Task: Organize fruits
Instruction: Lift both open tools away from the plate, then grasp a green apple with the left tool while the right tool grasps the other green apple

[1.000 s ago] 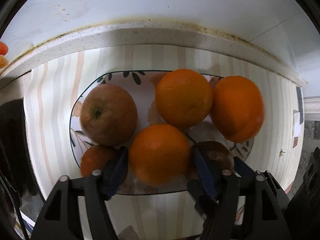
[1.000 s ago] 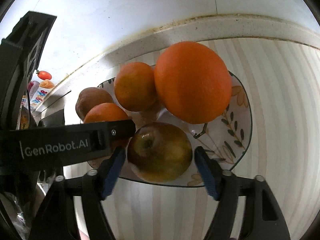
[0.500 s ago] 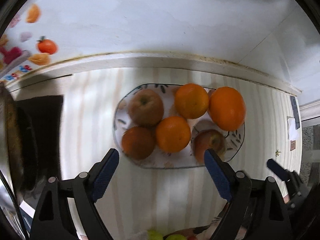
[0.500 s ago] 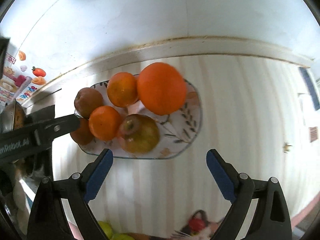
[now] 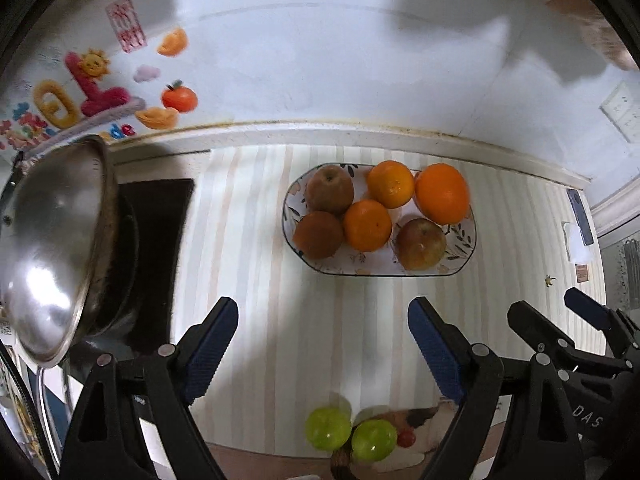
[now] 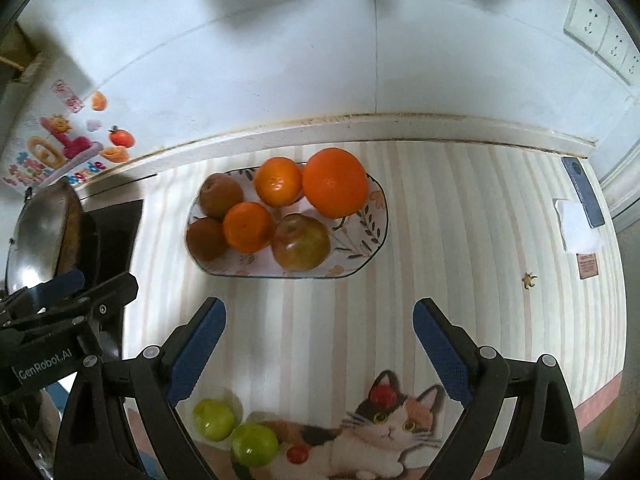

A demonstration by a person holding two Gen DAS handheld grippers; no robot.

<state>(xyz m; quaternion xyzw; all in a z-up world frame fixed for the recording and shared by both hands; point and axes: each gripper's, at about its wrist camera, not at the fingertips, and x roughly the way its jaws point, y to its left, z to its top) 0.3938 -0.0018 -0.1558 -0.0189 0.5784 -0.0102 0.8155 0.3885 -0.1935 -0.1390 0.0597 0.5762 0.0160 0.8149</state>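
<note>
An oval flowered plate (image 5: 464, 256) (image 6: 372, 236) near the back wall holds three oranges, among them a big one (image 5: 442, 193) (image 6: 335, 188), and three brownish apples, one at the front (image 5: 421, 243) (image 6: 301, 242). Two green apples (image 5: 329, 428) (image 6: 213, 419) lie on the striped mat near its front edge. My left gripper (image 5: 323, 350) is open and empty, well back from the plate. My right gripper (image 6: 319, 350) is open and empty, also back from the plate. The right gripper also shows in the left wrist view (image 5: 576, 332).
A steel wok (image 5: 52, 248) (image 6: 40, 232) sits on a black stove at the left. A phone (image 5: 579, 216) (image 6: 583, 192) and white paper (image 6: 578, 226) lie at the right by the wall. A cat picture (image 6: 376, 436) is printed on the mat's front.
Both grippers have let go of the fruit, opened wide and pulled back and up from the plate. The green apples and the wok have come into view.
</note>
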